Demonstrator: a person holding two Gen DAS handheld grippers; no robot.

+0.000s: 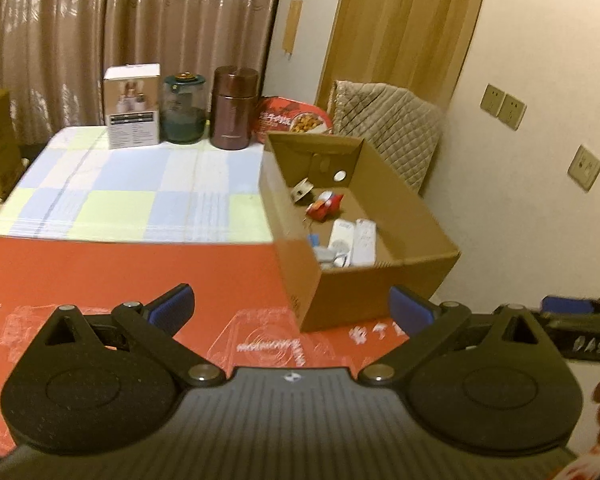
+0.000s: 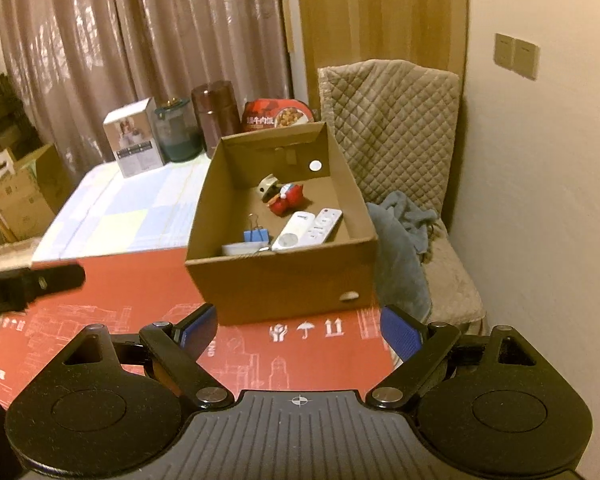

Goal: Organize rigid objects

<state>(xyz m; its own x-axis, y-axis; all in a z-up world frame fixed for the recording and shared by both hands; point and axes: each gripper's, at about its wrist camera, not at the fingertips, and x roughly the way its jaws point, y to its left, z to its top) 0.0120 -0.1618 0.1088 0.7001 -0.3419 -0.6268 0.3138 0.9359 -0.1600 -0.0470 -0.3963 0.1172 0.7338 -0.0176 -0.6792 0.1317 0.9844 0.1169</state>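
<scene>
Progress: cardboard box (image 2: 280, 276) is holding small items (remotes, clip, figurine) | left gripper (image 1: 290, 306), right gripper (image 2: 300, 330): jaws are standing spread, empty | remaining: white carton (image 1: 132, 106), jars seemingly are waiting.

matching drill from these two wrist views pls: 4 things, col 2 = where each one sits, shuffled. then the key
Column 1
1. blue binder clip
2. brown flask
3. white carton
4. grey cloth

Column 2
A. far edge of the checked tablecloth, left end of the row
B. on the chair beside the table
C. inside the cardboard box
D. far edge of the table, right of the green jar

Pairs: 1-C, 2-D, 3-A, 4-B
</scene>
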